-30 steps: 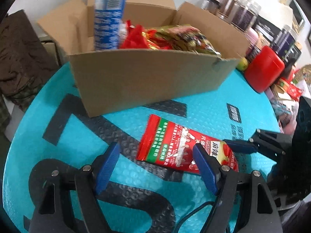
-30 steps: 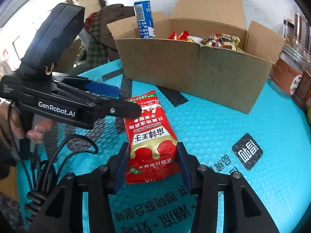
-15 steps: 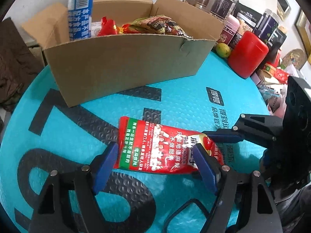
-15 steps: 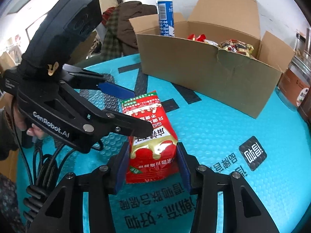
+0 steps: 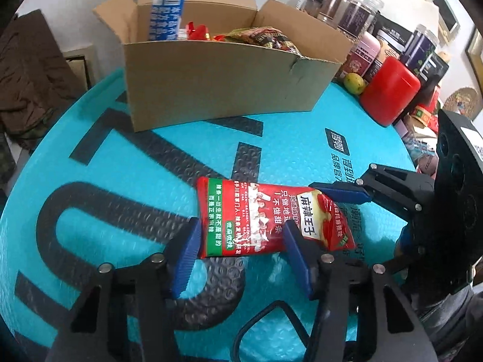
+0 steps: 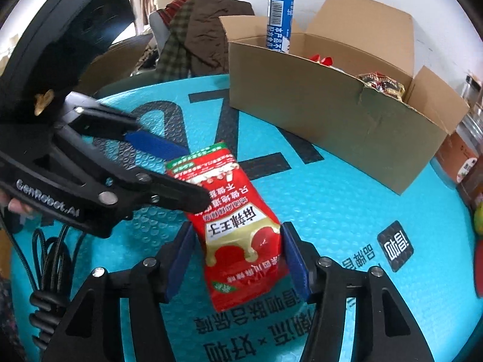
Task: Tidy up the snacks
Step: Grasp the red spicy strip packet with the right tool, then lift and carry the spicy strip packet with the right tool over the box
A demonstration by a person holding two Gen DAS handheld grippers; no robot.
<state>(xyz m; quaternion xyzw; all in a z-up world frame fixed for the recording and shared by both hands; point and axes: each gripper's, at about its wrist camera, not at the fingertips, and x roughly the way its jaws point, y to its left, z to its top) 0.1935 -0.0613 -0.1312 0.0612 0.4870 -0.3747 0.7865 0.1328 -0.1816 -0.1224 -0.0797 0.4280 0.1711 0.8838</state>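
On the near bench [image 5: 302,150], one red snack packet [image 5: 271,220] remains unboxed; left hand-held gripper [image 5: 241,241] closing around it, right hand-held gripper [image 6: 238,256] opening; cardboard box [image 5: 217,84] already part-filled.

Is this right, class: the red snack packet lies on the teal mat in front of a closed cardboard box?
Not quite: the cardboard box is open, flaps up, snacks showing inside. The left wrist view shows it. The red snack packet does lie on the teal mat before it.
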